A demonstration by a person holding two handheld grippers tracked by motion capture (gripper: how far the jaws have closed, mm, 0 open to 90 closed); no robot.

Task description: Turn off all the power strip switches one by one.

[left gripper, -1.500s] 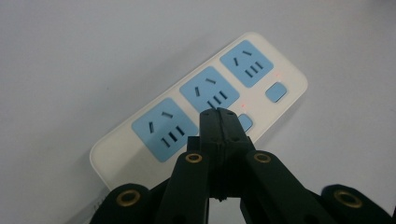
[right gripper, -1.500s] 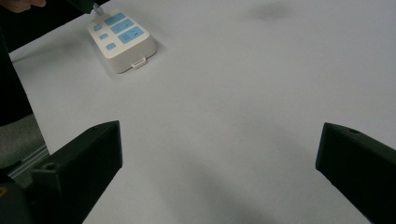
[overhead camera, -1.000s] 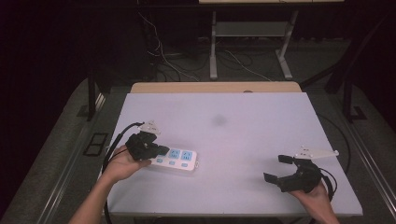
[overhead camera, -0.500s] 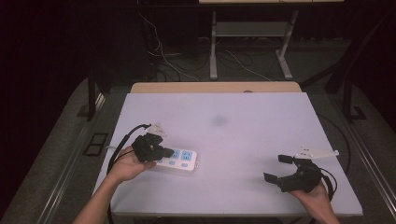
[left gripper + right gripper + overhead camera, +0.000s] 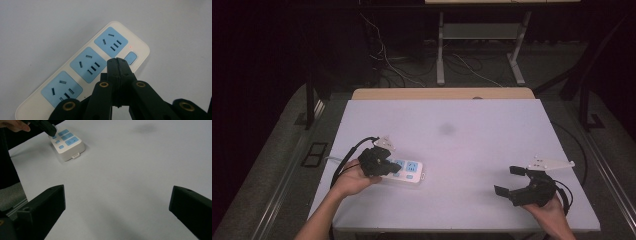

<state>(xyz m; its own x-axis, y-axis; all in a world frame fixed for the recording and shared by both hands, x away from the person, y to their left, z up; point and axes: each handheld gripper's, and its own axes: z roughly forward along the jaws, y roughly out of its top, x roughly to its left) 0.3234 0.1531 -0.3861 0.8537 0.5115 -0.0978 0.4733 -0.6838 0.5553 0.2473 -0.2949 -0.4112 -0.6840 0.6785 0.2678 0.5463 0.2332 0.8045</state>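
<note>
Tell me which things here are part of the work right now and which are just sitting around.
In use:
- power strip
- left gripper, shut, tips by the strip's switch button

Idle or background:
- right gripper, open over bare table
- floor cables

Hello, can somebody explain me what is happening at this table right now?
A person holds a pair of tongs in each hand at a white table. The left tongs, jaws closed together, sit over a white power strip with blue sockets, their tips beside its small blue button. The right tongs rest wide open near the table's right front, holding nothing.
</note>
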